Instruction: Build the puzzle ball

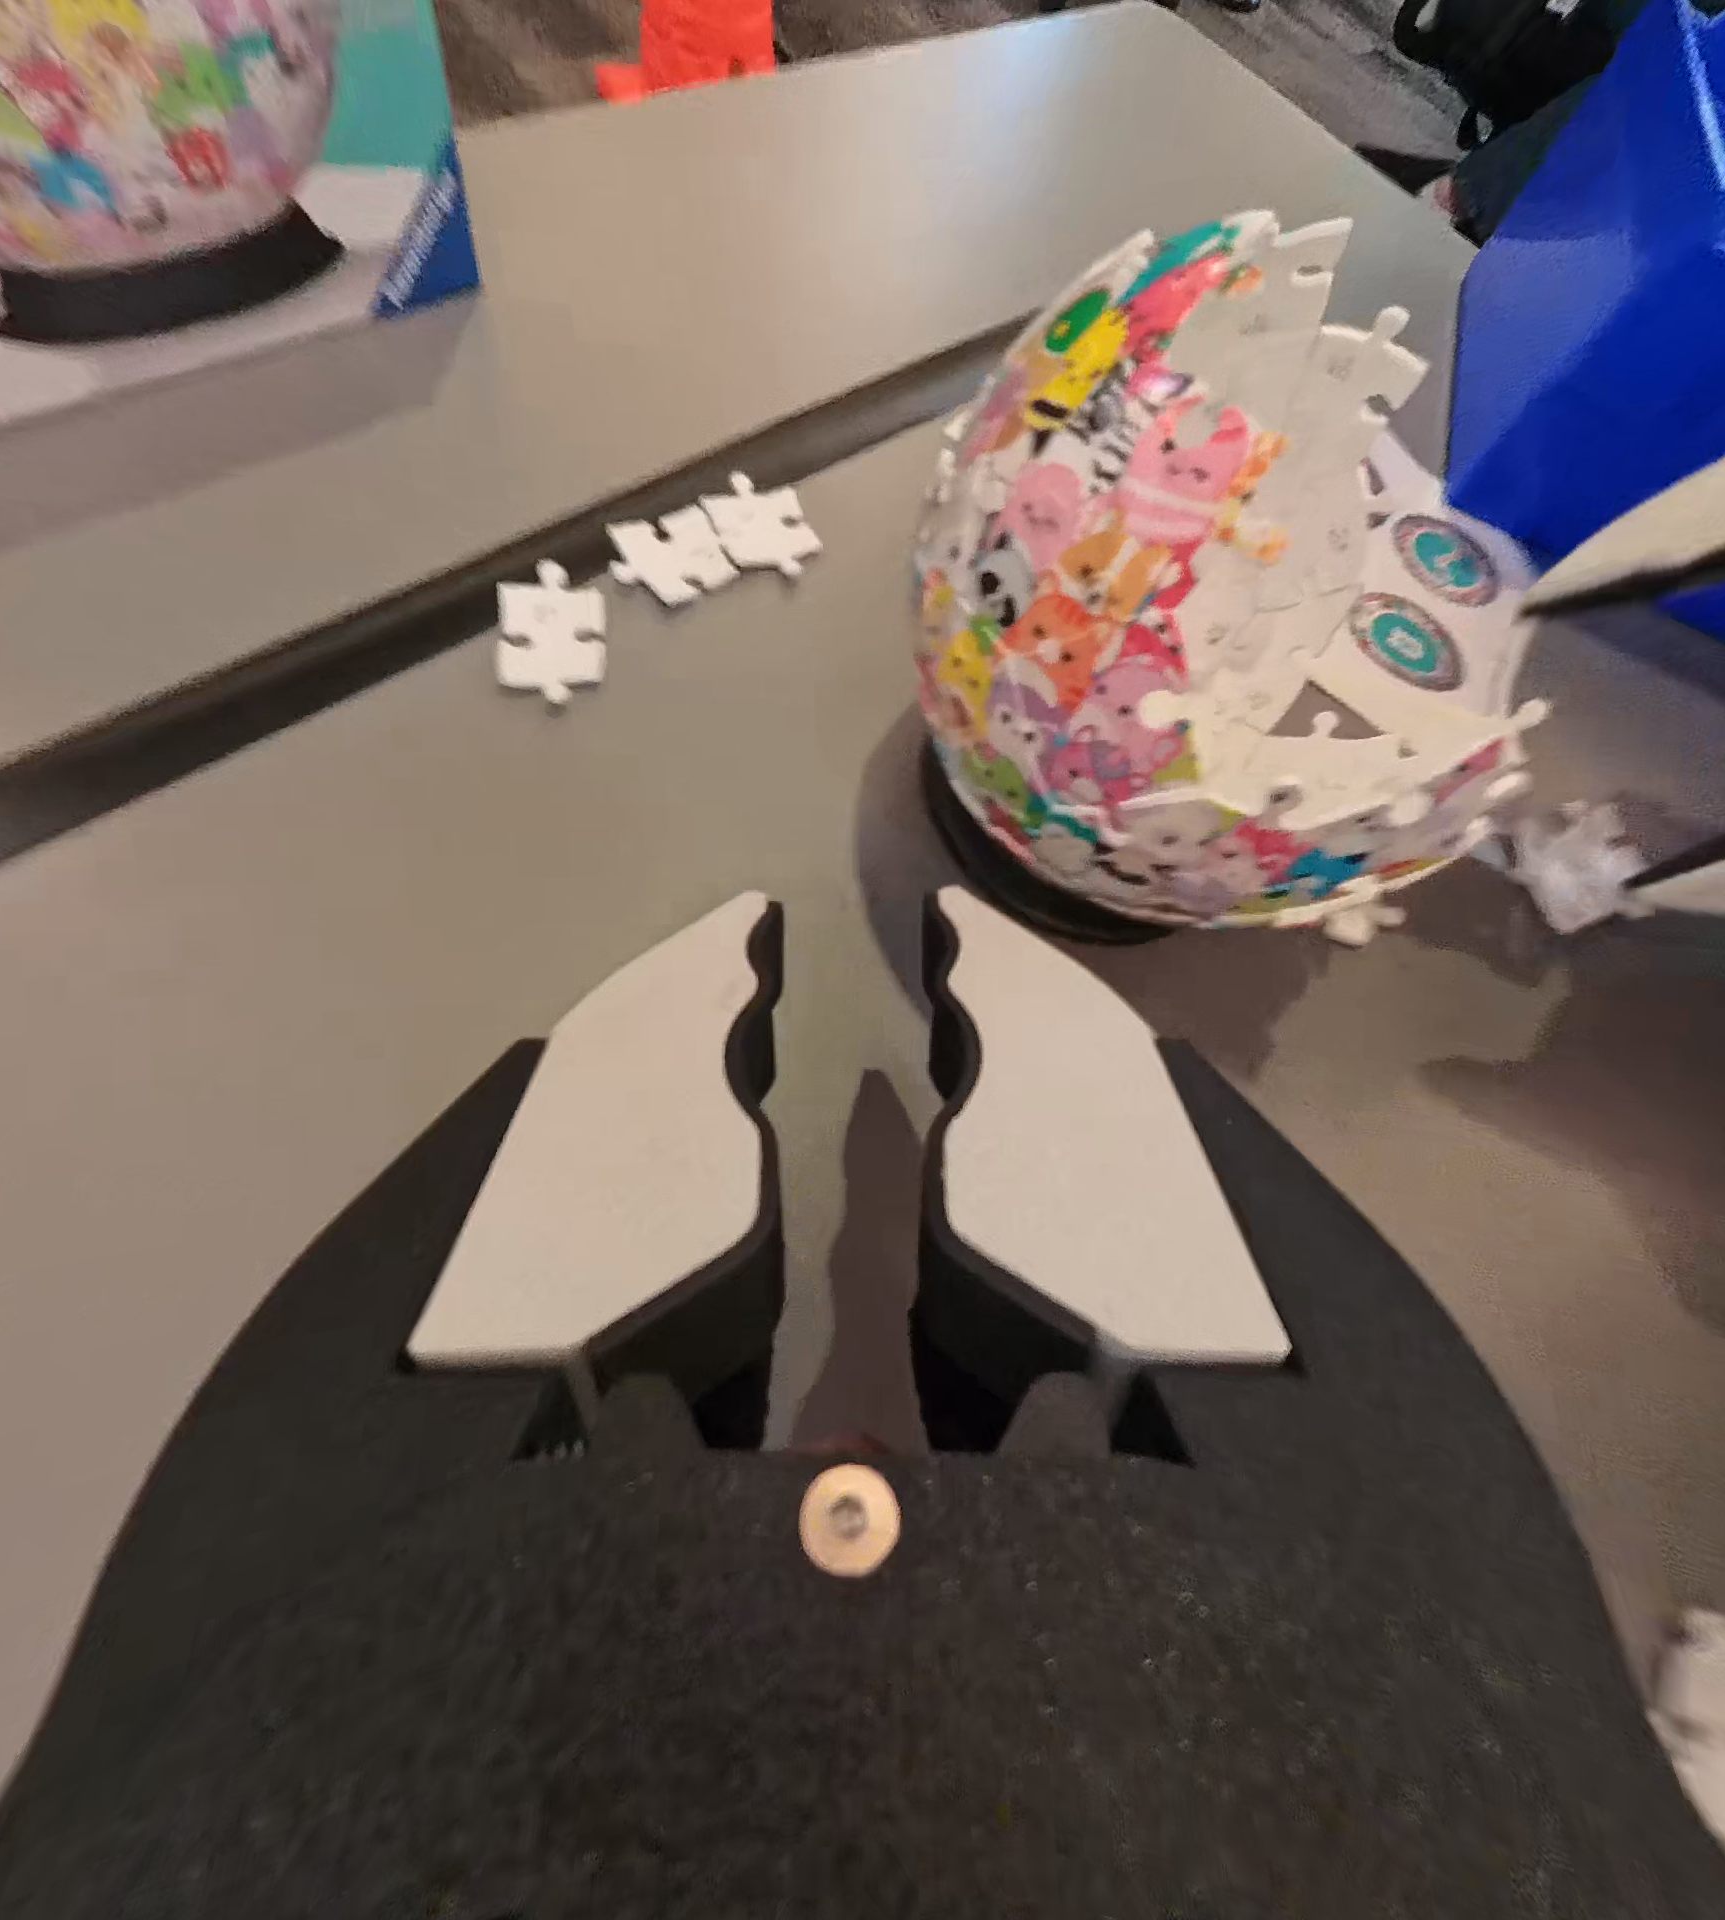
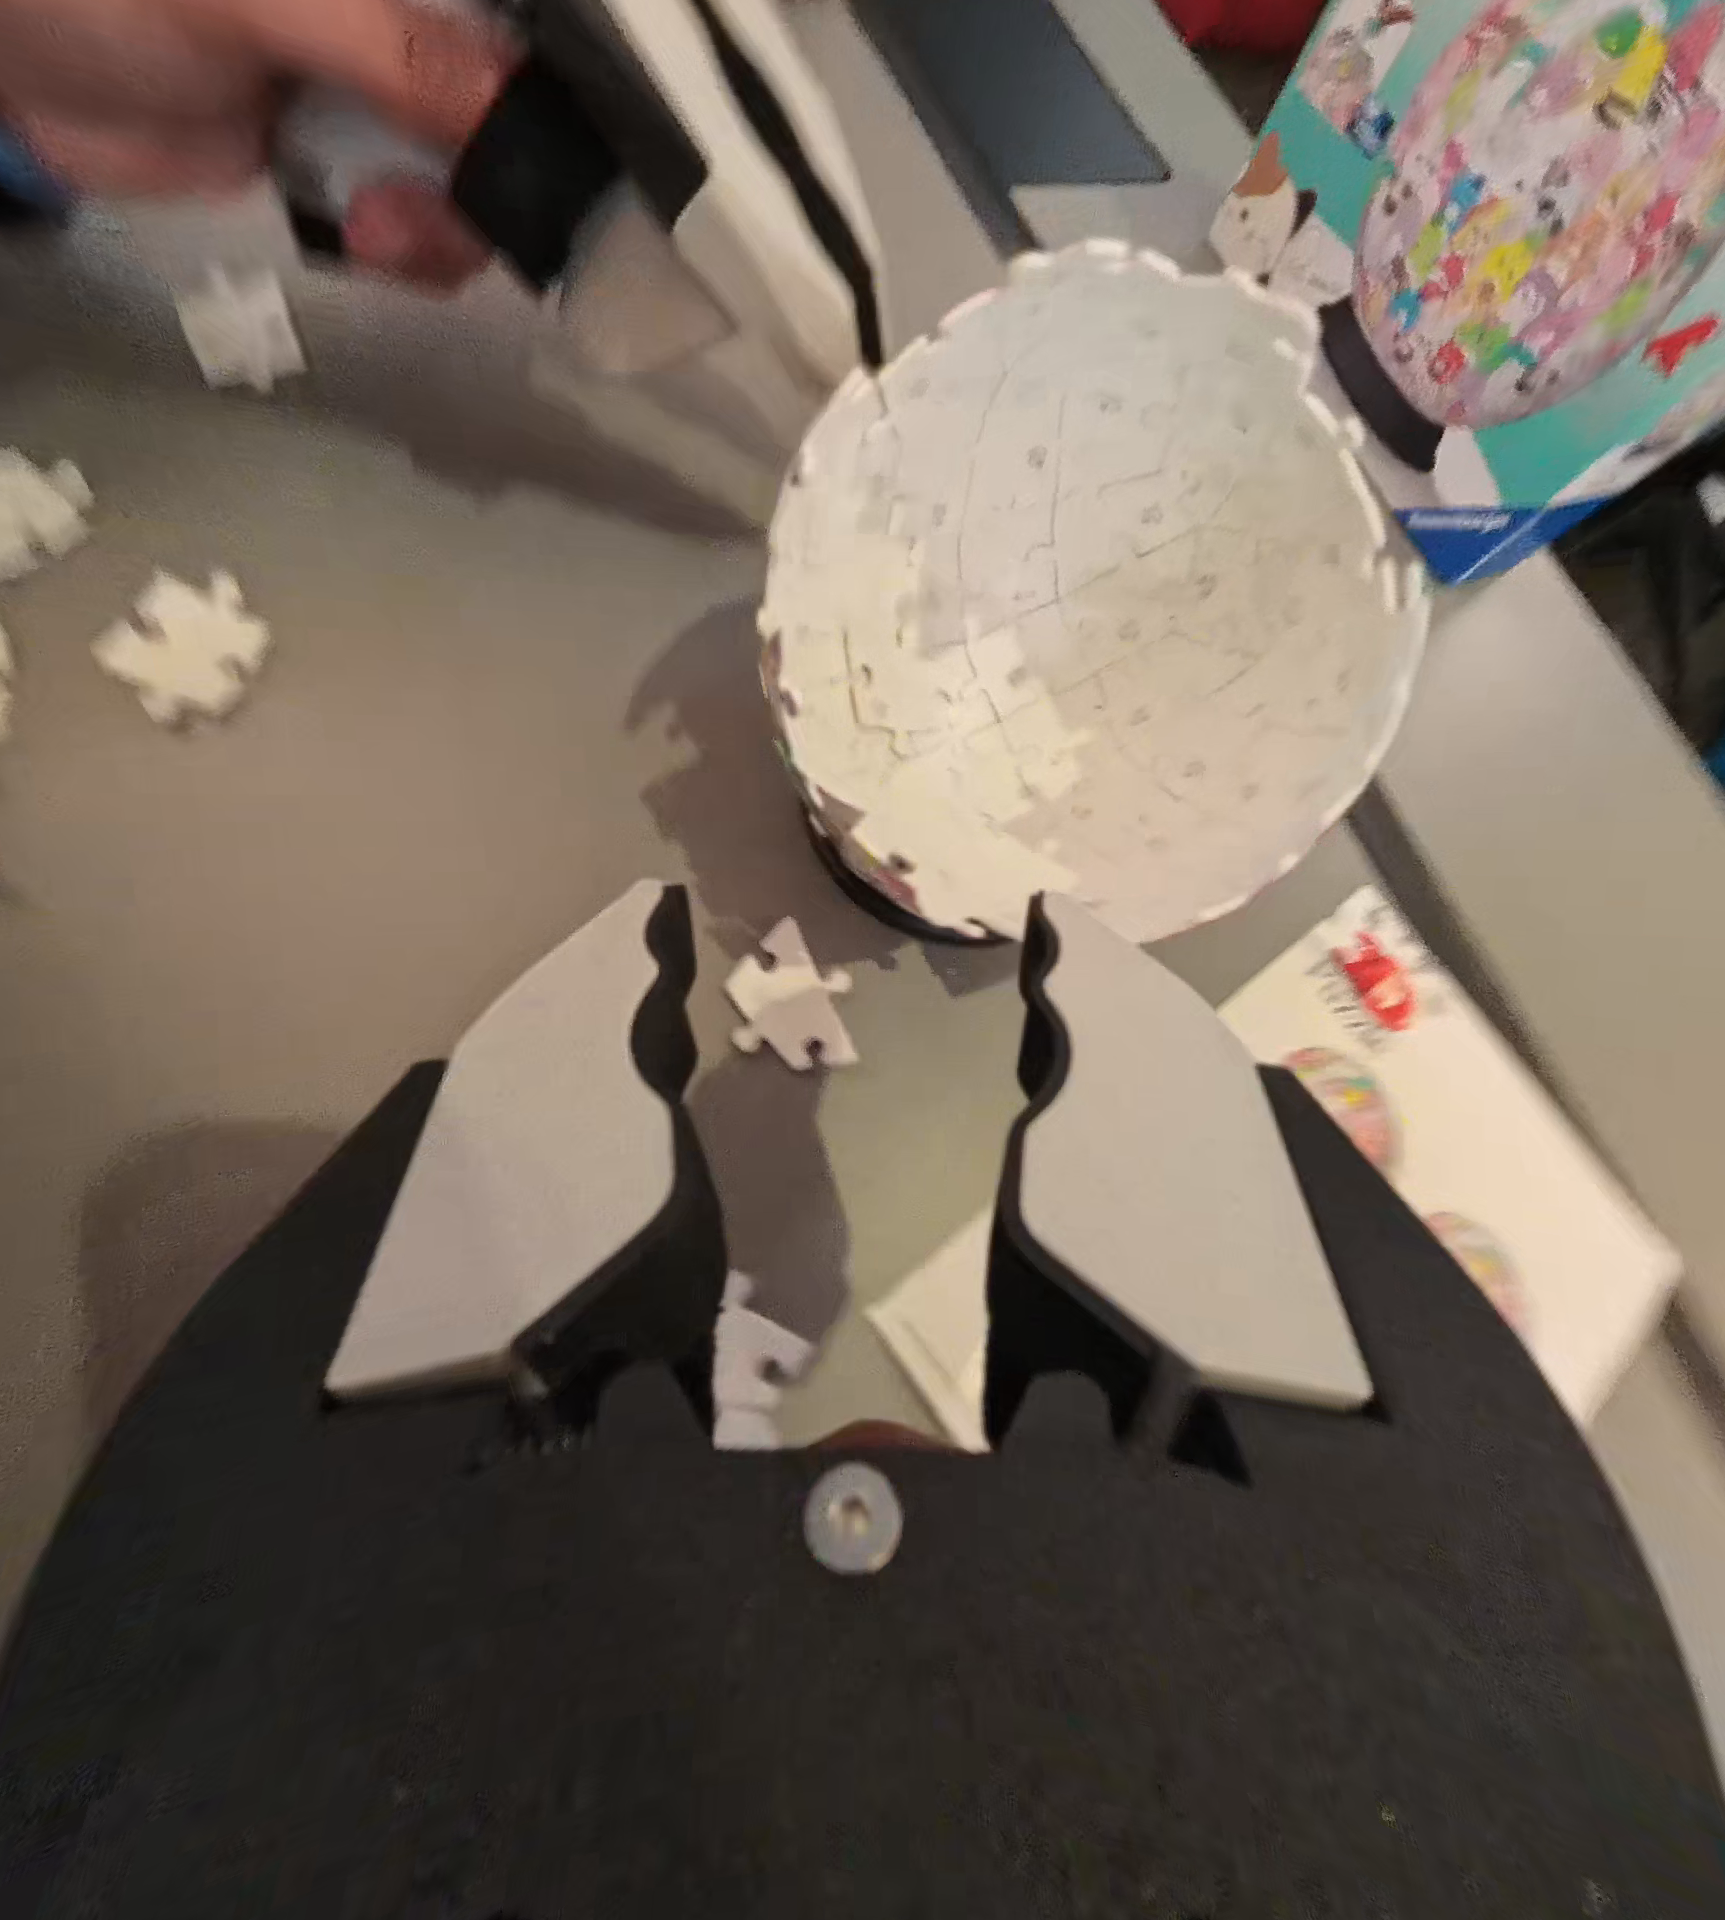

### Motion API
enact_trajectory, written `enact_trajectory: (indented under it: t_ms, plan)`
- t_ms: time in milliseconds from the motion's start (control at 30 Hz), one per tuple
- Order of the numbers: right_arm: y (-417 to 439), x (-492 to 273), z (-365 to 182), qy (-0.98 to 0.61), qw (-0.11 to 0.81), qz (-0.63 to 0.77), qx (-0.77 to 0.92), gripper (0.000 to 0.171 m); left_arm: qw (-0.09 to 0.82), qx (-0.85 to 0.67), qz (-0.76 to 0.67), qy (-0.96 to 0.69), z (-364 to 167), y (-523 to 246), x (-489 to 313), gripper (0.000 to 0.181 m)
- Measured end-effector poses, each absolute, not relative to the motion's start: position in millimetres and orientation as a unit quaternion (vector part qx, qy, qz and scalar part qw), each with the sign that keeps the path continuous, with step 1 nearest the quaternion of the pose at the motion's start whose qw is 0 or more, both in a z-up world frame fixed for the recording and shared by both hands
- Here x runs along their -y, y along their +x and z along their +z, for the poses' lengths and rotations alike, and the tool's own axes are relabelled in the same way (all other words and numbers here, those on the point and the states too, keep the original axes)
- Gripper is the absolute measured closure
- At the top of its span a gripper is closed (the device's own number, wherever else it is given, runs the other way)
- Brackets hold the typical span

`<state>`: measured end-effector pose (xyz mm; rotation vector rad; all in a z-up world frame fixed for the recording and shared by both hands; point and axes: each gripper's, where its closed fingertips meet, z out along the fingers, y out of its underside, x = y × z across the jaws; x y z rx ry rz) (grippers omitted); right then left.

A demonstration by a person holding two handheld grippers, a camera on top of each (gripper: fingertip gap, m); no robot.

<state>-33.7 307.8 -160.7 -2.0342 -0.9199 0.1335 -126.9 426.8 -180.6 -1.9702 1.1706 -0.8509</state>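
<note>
Two grey tables (image 1: 629,260) abutting; both hand-held grippers (image 1: 853,935) (image 2: 853,935) parted, empty.

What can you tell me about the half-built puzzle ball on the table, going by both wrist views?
The puzzle ball is an unfinished shell of interlocked curved pieces, printed outside with bright cartoon animals and plain white inside. It sits tilted on a black ring stand on the grey table, its jagged open side facing the right claw. Neither claw touches it. One loose white piece lies just beside its base.
</note>
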Motion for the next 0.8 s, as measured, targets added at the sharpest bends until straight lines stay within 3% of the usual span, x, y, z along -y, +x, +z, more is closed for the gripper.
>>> enact_trajectory:
  t_ms: [33, 100, 133, 367, 467, 600, 800]
  plan:
    - [-30, -309, -160, -0.809, 0.414, 0.017, 0.416, 0.114, 0.363, -0.46, -0.313, -0.748, -181, -130, -434, 0.156]
    - [-20, -317, -159, -0.795, 0.364, -0.074, 0.48, 0.153, 0.403, -0.471, -0.297, -0.727, -179, -134, -443, 0.156]
    - [-22, -316, -162, -0.784, 0.333, -0.087, 0.516, 0.146, 0.423, -0.472, -0.3, -0.713, -177, -133, -444, 0.156]
    - [-22, -315, -167, -0.738, 0.233, -0.077, 0.629, 0.144, 0.44, -0.508, -0.29, -0.681, -177, -131, -434, 0.157]
    - [-26, -305, -166, -0.71, 0.186, -0.043, 0.678, 0.119, 0.44, -0.515, -0.287, -0.677, -178, -131, -432, 0.157]
    - [-36, -309, -175, -0.68, 0.171, -0.04, 0.712, 0.138, 0.429, -0.519, -0.285, -0.682, -181, -130, -432, 0.157]
    - [-38, -320, -182, -0.678, 0.162, -0.027, 0.716, 0.145, 0.423, -0.52, -0.289, -0.684, -182, -129, -431, 0.157]
